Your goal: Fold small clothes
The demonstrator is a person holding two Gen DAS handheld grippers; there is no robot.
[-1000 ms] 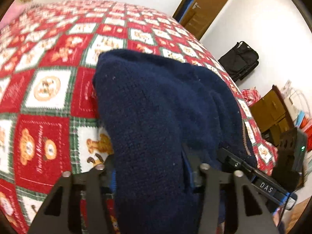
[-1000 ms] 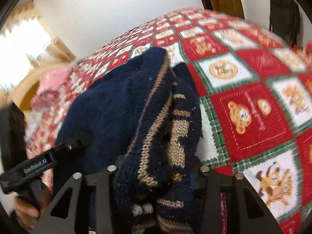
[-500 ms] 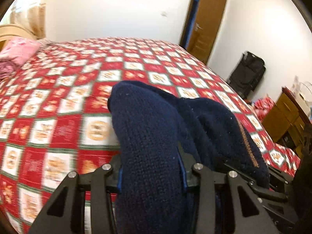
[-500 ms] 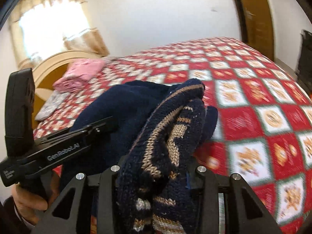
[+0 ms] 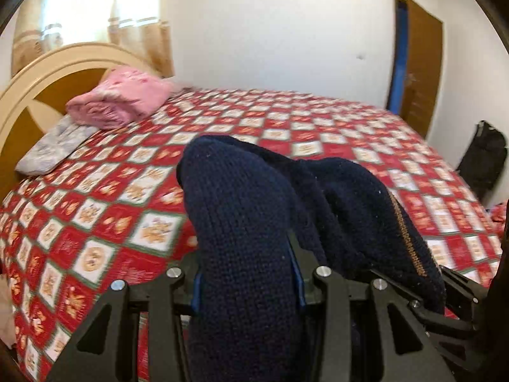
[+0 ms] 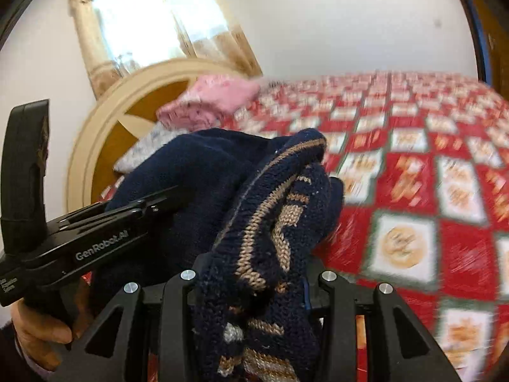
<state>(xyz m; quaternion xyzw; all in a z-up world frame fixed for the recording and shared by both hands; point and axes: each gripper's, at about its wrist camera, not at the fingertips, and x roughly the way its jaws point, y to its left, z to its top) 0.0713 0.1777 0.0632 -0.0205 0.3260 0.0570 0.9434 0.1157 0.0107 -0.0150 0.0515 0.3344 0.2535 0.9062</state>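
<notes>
Left gripper (image 5: 248, 286), right gripper (image 6: 251, 289) – each pinching navy sweater (image 5: 254, 222) (bunched between jaws) – above bedspread (image 5: 111, 222).

Left gripper (image 5: 248, 283) and right gripper (image 6: 251, 283) side by side, both angled downward, jaws of each clamped on bunched navy knitted sweater (image 5: 241, 222). Person's left hand (image 6: 38, 334) grips the handle.

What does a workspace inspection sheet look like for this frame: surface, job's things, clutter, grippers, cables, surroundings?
Surface: bed with red patchwork quilt, bear squares.
Job's things: navy knit sweater with tan pattern, bunched, held off the quilt.
Clutter: folded pink garment and grey cloth near the headboard.
Grippers: left gripper and right gripper both shut on the sweater; hand holds the left one.
Cables: nothing seen.
Surroundings: curtained window, brown door, black bag by the wall.
</notes>
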